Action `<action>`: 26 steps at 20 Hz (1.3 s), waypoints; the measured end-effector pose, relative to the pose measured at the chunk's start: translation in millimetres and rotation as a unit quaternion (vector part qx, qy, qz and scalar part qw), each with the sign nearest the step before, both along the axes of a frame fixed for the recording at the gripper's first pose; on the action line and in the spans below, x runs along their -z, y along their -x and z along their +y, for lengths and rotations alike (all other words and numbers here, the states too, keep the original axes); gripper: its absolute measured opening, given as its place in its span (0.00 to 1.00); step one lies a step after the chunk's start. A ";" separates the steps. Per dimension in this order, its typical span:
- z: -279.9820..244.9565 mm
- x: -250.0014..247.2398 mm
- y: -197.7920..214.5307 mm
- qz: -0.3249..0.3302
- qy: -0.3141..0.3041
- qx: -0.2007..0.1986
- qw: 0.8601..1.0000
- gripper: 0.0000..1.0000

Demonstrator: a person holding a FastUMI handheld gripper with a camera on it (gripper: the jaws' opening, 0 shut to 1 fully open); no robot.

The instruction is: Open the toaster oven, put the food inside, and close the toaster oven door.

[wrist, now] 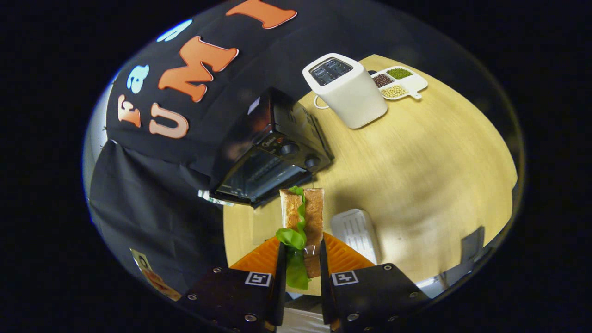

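Two fingers [299,259] clamp a sandwich [303,217], held above the bench [416,162] just before the oven [273,152], whose door hangs open. Right of it lies a white pad [357,233]; farther off stand a toaster [346,90] and bean tray [400,82].

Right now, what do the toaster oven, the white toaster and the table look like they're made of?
The toaster oven looks like glossy black metal with a glass door: it mirrors the lights. The white toaster seems to be smooth matte plastic. The table looks like pale wood, perhaps laminate, with faint grain. The hand-held gripper is shut on the sandwich.
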State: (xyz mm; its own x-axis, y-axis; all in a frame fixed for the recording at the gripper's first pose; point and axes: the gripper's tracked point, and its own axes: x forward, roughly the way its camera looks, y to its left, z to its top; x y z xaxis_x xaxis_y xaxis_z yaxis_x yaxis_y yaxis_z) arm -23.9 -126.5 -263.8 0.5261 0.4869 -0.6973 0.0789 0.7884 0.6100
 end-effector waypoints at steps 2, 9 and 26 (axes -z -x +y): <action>22.8 0.0 -7.9 -0.014 -0.025 0.021 0.999 0.33; 93.4 19.0 -44.7 -0.041 -0.120 0.139 0.982 0.33; 185.3 88.2 -151.5 -0.030 -0.199 0.380 0.903 0.34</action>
State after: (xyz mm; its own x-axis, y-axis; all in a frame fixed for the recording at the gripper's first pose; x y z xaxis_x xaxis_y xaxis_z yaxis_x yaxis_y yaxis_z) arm 127.6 58.8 -352.0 0.8446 0.1754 -0.5058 0.4618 0.2391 0.8541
